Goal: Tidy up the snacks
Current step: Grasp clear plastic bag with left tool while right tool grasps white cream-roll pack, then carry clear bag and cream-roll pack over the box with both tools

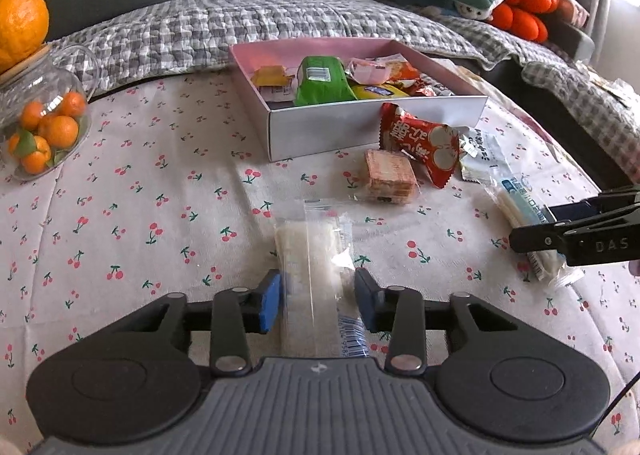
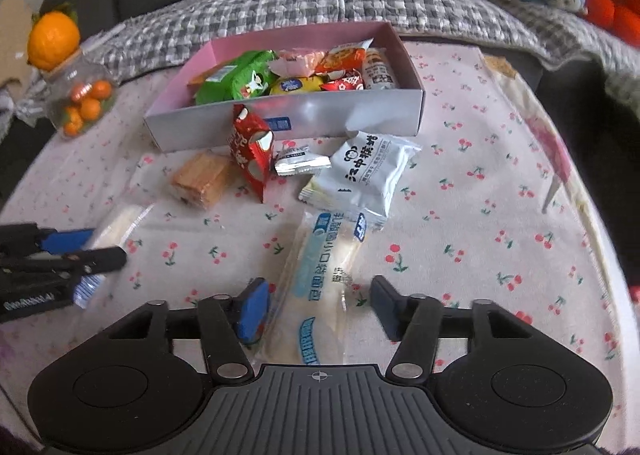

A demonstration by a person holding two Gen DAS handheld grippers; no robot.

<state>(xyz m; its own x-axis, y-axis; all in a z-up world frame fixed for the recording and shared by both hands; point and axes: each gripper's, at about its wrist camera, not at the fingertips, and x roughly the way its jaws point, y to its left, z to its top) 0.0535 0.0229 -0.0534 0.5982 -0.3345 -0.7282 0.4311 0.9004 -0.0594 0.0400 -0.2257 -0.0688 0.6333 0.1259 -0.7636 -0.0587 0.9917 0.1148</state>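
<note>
Snacks lie scattered on a cherry-print tablecloth [image 1: 132, 183] in front of a pink box [image 1: 360, 123]. Nearest the left gripper [image 1: 318, 305], a clear packet [image 1: 312, 255] of a pale bar lies between the parted blue pads [image 1: 270, 301], its long axis running away from the camera and its barcode end toward the gripper body; whether the pads touch the wrapper cannot be told. The right gripper [image 2: 320, 309] likewise stands open around a long clear packet with blue Chinese print [image 2: 324, 287], which points away and slightly right; the left pad is at the wrapper's edge, the right pad clear of it. "DAS" shows on the right gripper seen from the left wrist view. Beyond lie a wafer block [image 2: 202, 177] in clear wrap, a red packet [image 2: 252, 153] with white Chinese characters propped against the box's front wall, a small silver sachet [image 2: 302, 163] and a white pouch [image 2: 366, 175] with black Chinese characters. The box holds a green pack [image 1: 322, 81], a yellow pack [image 2: 296, 85] and several orange and red ones. At far left, a glass jar [image 1: 38, 123] holds small oranges, with a large orange [image 1: 22, 21] on its lid. A checked blanket [image 1: 248, 23] covers the sofa behind.
</note>
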